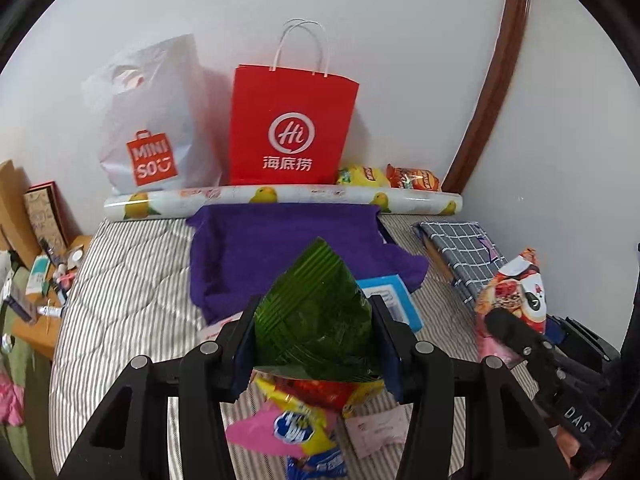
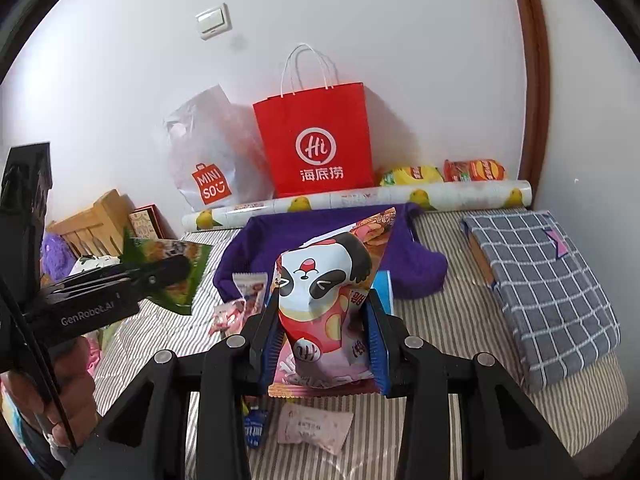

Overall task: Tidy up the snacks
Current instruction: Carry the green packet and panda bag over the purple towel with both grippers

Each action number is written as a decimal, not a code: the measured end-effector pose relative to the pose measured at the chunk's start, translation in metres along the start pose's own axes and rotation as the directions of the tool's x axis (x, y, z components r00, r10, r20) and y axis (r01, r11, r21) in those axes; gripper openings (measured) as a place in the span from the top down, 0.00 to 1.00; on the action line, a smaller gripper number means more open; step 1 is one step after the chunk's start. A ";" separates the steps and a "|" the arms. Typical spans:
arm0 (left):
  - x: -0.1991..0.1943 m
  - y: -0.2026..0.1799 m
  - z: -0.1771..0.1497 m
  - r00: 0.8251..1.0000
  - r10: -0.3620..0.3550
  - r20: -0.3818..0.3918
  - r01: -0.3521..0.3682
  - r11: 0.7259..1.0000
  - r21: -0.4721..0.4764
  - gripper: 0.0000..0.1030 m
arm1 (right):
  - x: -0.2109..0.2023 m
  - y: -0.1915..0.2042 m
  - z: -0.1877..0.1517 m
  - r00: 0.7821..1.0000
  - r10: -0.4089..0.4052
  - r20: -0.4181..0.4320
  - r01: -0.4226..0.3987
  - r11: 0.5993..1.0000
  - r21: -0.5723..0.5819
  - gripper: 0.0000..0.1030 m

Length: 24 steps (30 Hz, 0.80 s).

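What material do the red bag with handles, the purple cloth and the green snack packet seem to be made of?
Red bag: probably matte paper, with stiff flat sides, sharp folds and thin white cord handles.
Purple cloth: soft fabric, perhaps fleece or towel; it looks fuzzy, dull and rumpled.
Green snack packet, held in the left gripper: glossy plastic film, since it shines and crinkles.

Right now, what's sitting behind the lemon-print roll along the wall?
Behind the lemon-print roll stand a red paper bag and a white plastic bag, plus yellow and orange snack packs. Their bottoms are hidden by the roll.
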<state>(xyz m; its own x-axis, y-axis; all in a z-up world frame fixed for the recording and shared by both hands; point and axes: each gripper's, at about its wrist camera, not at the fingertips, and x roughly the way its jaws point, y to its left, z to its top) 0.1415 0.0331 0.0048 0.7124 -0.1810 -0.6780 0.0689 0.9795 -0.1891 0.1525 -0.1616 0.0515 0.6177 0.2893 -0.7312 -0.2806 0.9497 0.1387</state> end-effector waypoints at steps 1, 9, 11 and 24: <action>0.003 -0.002 0.003 1.000 -0.002 -0.002 0.002 1.000 0.001 0.52 | 0.002 0.000 0.003 1.000 0.002 0.000 -0.002 1.000 -0.002 0.64; 0.036 -0.001 0.037 0.999 -0.035 -0.036 0.034 0.999 -0.018 0.52 | 0.026 0.004 0.033 1.000 0.002 0.001 -0.002 1.000 -0.024 0.64; 0.044 0.000 0.046 0.999 -0.029 -0.037 0.028 0.999 -0.018 0.52 | 0.033 0.004 0.043 1.000 0.002 0.003 -0.002 1.000 -0.031 0.64; 0.093 0.019 0.096 0.999 0.001 -0.049 -0.002 1.000 -0.020 0.52 | 0.082 0.000 0.093 1.000 -0.007 0.024 0.009 0.999 -0.054 0.64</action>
<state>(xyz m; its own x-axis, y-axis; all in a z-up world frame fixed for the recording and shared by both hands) 0.2762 0.0438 0.0063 0.6775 -0.1842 -0.7121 0.0536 0.9779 -0.2020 0.2713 -0.1272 0.0538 0.6374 0.2852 -0.7158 -0.3145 0.9444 0.0961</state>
